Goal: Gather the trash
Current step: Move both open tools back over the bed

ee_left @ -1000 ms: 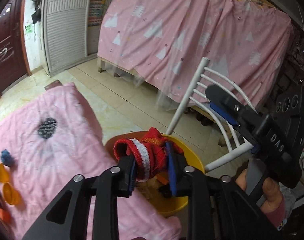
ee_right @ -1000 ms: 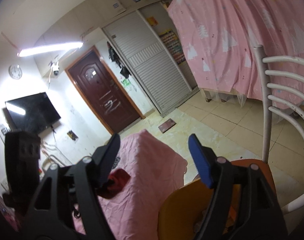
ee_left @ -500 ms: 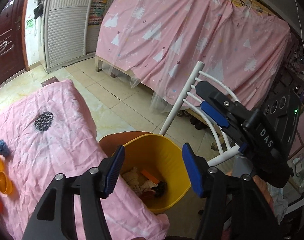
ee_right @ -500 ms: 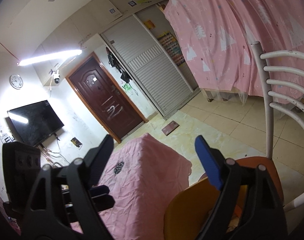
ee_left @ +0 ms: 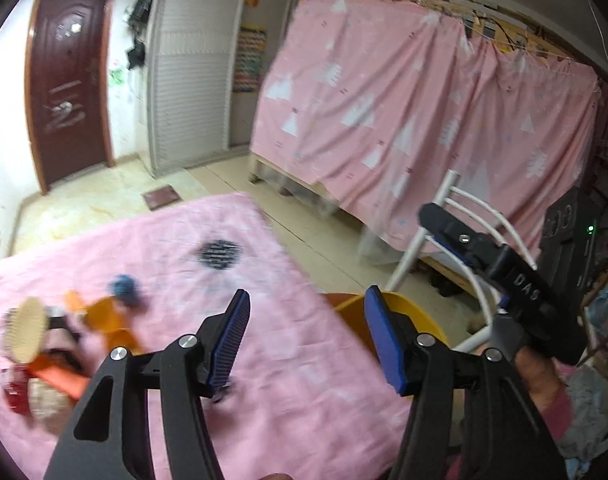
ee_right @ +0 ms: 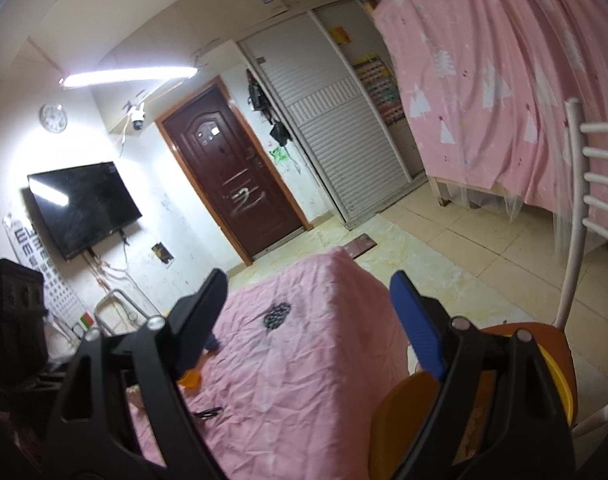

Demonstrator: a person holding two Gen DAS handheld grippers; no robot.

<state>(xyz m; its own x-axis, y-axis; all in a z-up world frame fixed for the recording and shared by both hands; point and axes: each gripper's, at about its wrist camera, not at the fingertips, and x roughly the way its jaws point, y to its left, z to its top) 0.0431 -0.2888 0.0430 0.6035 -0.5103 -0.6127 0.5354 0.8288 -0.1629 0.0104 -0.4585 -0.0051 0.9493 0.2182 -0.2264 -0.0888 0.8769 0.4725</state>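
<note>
1. Your left gripper (ee_left: 306,330): jaws spread, nothing between the blue pads; they have just been opening. It sits at lower centre of the left wrist frame, over the pink cloth (ee_left: 264,340).
2. Your right gripper (ee_right: 308,320): jaws wide apart, also empty, also just been opening. In the left wrist frame it shows at right, held in your hand (ee_left: 540,376), in front of the white chair (ee_left: 444,216).
3. Yellow bin (ee_left: 420,316): lower right of centre in the left view, just off the cloth's right edge, partly behind your left gripper's right finger. In the right wrist view it sits at lower right on an orange seat.
4. Trash pile (ee_left: 44,344): left edge of the left frame, on the cloth, blurred. Orange pieces, a blue clump (ee_left: 124,285), a round tan disc, something red. Well apart from both grippers.
5. Background: dark brown door (ee_right: 232,184) at centre, wall TV (ee_right: 80,204) at left, pink curtain (ee_right: 496,72) at upper right of the right view.
</note>
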